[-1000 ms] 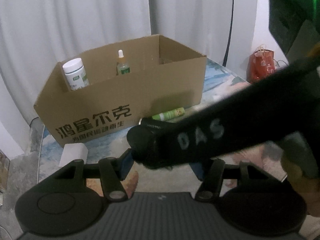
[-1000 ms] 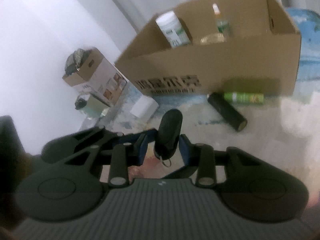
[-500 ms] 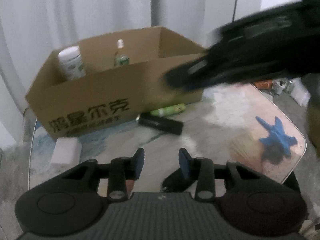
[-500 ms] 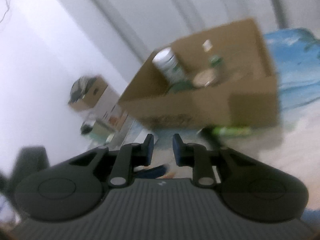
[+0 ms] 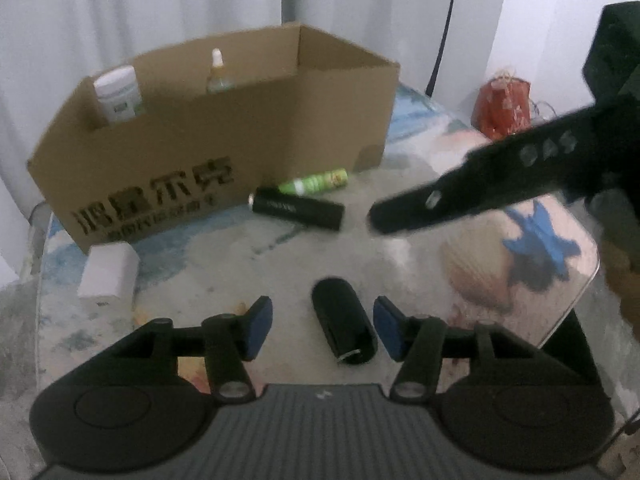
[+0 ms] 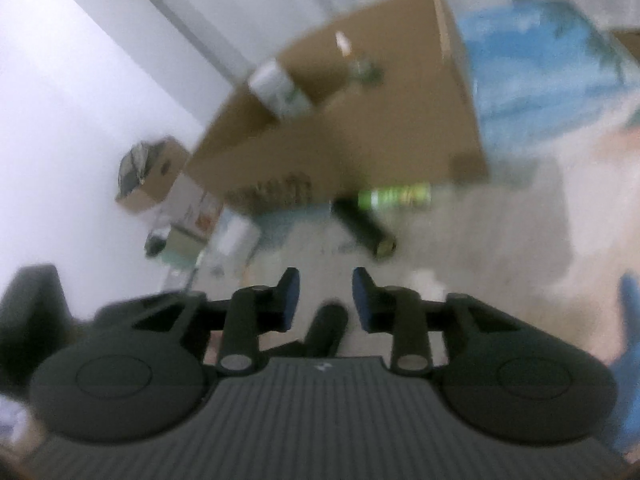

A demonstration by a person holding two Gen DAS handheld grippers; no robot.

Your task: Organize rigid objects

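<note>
We judge step: picking up short black rounded case (image 5: 345, 323) lying on patterned glass tabletop (image 5: 248, 268) between left gripper (image 5: 323, 327) pads, jaws just widened, not touching. Right gripper (image 6: 325, 297) narrow, just reopened, empty. Next: close on case, carry to brown cardboard box (image 5: 224, 136) at 11 o'clock. Readable: bold Chinese print on box front, blurred, perhaps 鸿星尔克; "DAS" on right gripper side.

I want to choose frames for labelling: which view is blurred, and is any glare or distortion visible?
Right wrist view: strong motion blur, the cardboard box and green tube smeared. Left wrist view: mostly sharp, only the right claw blurred; glare on the glossy table; fisheye bending and dark corners in both.
</note>
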